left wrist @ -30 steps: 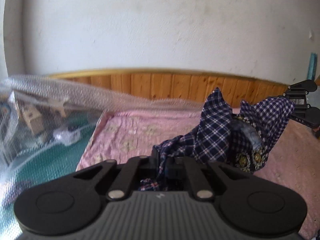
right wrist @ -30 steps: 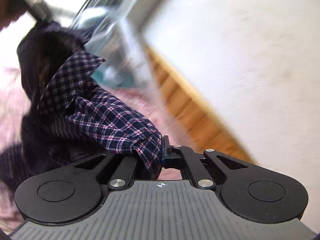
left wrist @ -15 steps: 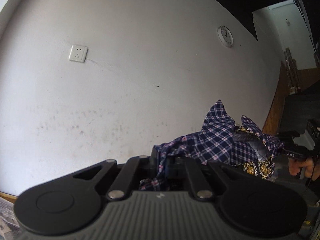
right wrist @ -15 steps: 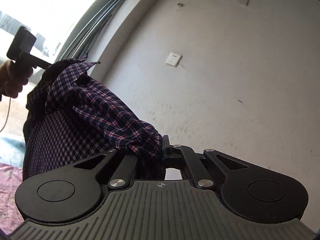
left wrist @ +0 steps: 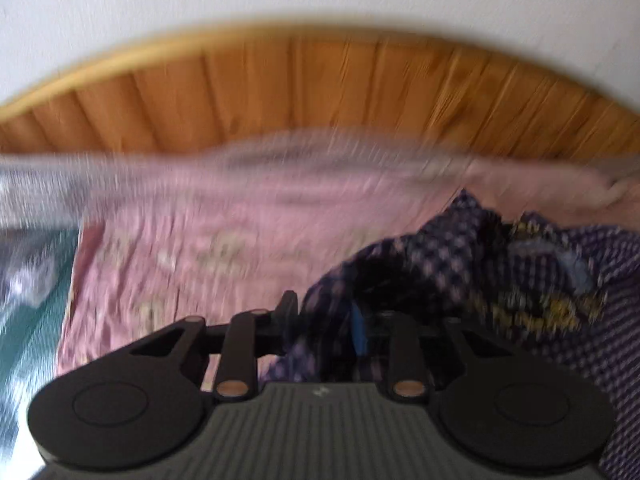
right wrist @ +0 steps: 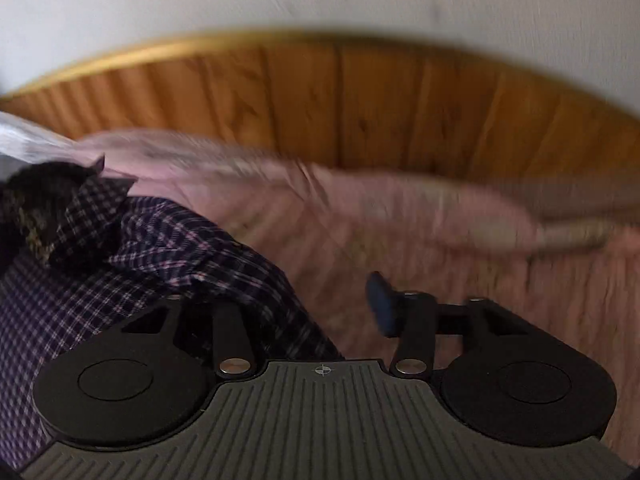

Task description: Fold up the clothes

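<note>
Both frames are motion-blurred, so this is a judgement: the plaid shirt (left wrist: 460, 264) seems to be going down onto the pink bedsheet (left wrist: 240, 240) for spreading. The left gripper (left wrist: 332, 320) has its jaws parted, cloth bunched loosely between them. The right gripper (right wrist: 296, 312) is spread wide, the shirt draped over its left finger. Ahead-right of the left gripper the shirt lies rumpled, collar up. Next comes flattening it.

Right gripper (right wrist: 304, 300) agape beside plaid shirt (right wrist: 168, 248)
</note>
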Available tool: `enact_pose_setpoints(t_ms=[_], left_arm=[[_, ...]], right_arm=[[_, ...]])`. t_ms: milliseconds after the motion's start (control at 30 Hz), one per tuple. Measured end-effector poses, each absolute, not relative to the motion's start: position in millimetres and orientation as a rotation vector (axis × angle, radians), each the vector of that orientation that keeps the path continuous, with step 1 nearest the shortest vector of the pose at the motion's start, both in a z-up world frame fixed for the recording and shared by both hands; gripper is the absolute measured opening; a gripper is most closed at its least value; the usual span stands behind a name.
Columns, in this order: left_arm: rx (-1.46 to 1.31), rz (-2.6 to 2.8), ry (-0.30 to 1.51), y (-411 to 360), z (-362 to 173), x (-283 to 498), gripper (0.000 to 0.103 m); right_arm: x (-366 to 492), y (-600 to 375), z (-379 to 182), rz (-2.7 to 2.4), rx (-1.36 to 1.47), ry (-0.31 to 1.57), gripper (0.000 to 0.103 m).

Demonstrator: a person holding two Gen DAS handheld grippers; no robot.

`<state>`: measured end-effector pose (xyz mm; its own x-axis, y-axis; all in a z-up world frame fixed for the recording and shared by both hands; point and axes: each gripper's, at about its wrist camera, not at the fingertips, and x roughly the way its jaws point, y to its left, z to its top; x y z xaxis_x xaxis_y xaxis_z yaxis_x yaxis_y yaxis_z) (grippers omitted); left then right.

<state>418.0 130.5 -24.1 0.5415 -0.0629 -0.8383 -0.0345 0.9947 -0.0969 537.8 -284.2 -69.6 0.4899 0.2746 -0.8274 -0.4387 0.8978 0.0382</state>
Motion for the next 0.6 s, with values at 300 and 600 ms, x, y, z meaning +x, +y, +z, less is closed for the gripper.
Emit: enact_pose_setpoints(t_ms=[300, 600], left_arm=[[-0.071, 0.134, 1.202, 158.3, -167.3, 347.2, 0.024], [-0.221, 0.139, 1.155, 190.8, -144.5, 285.5, 0.027]], right_arm=[[480.6, -333.6, -129.6, 0.487, -0.087, 0.961, 0.054], [352.8, -421.5, -120.5, 0.298, -0.252, 0.991, 0.076]])
